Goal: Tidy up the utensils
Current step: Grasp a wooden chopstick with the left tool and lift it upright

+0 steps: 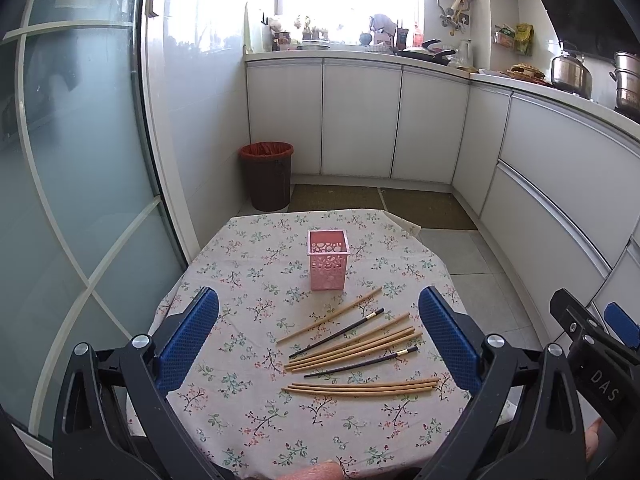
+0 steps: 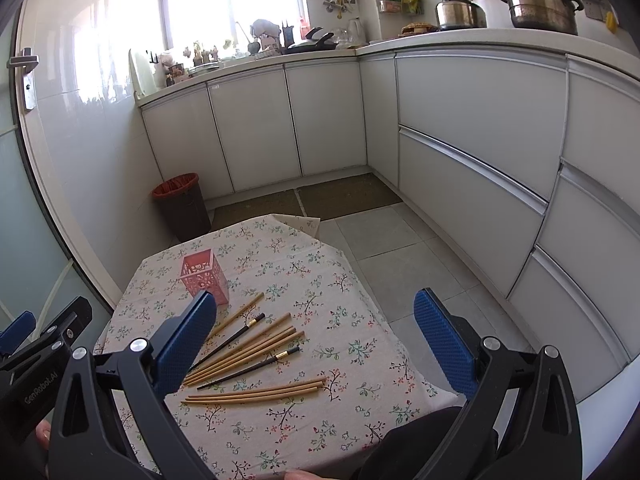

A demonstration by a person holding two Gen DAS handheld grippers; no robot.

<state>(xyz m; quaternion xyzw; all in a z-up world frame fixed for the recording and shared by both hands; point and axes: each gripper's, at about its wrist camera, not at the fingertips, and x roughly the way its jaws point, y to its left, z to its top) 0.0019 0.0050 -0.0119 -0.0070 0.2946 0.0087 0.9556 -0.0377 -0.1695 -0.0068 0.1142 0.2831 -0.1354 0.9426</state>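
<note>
A pink perforated holder (image 1: 328,259) (image 2: 205,278) stands upright on the floral tablecloth (image 1: 248,408) (image 2: 352,304), with nothing inside that I can see. In front of it lie several loose chopsticks: wooden chopsticks (image 1: 360,346) (image 2: 248,350), two black chopsticks (image 1: 338,333) (image 2: 250,366) with gold bands, and a near bundle of wooden ones (image 1: 360,388) (image 2: 256,394). My left gripper (image 1: 320,340) hangs open above the chopsticks, holding nothing. My right gripper (image 2: 316,340) is open too, over the table's right half, and its body shows at the left wrist view's right edge.
A dark waste bin (image 1: 267,176) (image 2: 182,204) with a red liner stands on the floor beyond the table. White cabinets (image 1: 360,120) (image 2: 472,120) wrap the back and right. A glass door (image 1: 80,160) runs along the left. A person's hand (image 2: 42,432) shows at the lower left.
</note>
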